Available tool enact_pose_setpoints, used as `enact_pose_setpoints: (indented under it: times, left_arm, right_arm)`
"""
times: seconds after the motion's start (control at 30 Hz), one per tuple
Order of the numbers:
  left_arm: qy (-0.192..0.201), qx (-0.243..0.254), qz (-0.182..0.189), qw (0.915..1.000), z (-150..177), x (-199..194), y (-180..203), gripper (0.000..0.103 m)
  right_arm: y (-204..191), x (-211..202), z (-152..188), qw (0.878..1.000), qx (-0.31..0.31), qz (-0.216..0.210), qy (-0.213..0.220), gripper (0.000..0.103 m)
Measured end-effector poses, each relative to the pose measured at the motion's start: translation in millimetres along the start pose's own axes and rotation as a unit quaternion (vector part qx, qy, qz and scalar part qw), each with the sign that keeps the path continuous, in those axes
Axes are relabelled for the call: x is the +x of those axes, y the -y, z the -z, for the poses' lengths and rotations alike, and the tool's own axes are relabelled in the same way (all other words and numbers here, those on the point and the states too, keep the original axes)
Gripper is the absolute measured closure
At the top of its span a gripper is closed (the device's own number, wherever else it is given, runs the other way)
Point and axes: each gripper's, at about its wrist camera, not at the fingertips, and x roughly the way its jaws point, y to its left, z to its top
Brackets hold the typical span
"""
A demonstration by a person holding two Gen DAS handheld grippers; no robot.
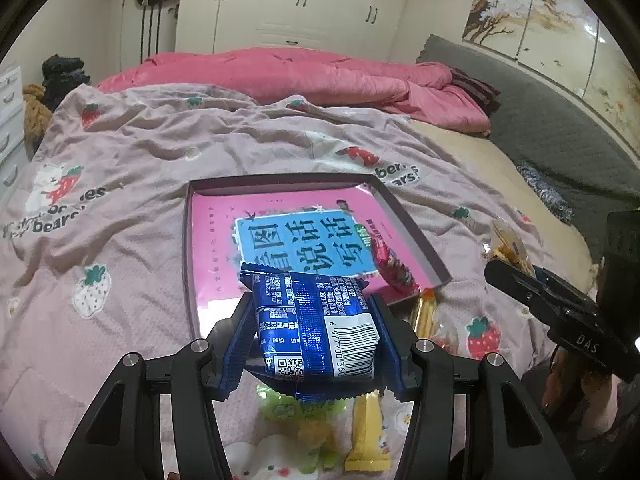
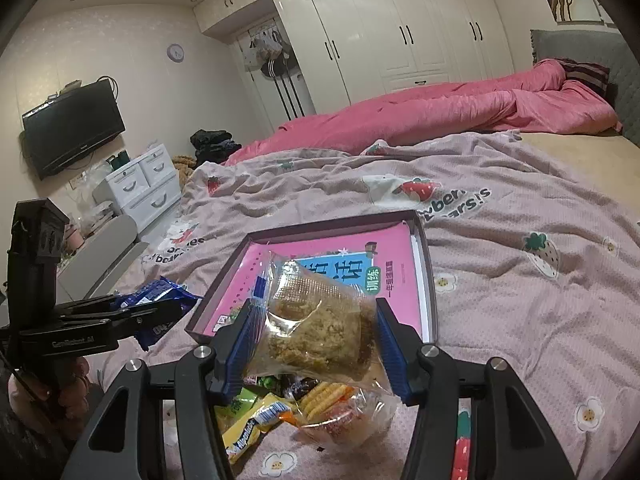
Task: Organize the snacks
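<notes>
A blue foil snack packet (image 1: 316, 320) sits clenched in the left tool (image 1: 316, 332), above the shallow dark-rimmed box (image 1: 416, 232) on the bed. Only the right-wrist view shows the right tool (image 2: 316, 340) gripping a clear-wrapped crumbly brown cake (image 2: 320, 328).

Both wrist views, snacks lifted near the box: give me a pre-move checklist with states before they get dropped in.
1. Left gripper jaws clamp the blue packet: ok.
2. Right gripper jaws clamp the clear-wrapped cake: ok.
3. Shallow box open, pink book lying flat inside: ok.
4. Free room in the box beside the red candy at its edge: ok.
5. The two grippers apart from each other: ok.
6. Whether both snacks already hang over the box: cannot tell.
</notes>
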Motion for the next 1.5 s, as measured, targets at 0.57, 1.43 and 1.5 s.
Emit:
enact_pose_setpoints:
  times: [0.57, 1.43, 1.5]
  left_arm:
    - [0.011, -0.001, -0.011, 0.9999, -17, 22, 3, 0.046]
    - [-0.020, 0.008, -0.020, 0.9996, -23, 85, 9, 0.046]
    - [-0.023, 0.008, -0.019, 0.9995, -22, 89, 8, 0.046]
  right_arm:
    - [-7, 5, -17, 0.999, -0.022, 0.030, 0.015, 0.047]
    - [14, 34, -31, 0.998, 0.008, 0.055, 0.006, 0.047]
    - [14, 36, -30, 0.998, 0.008, 0.058, 0.004, 0.047]
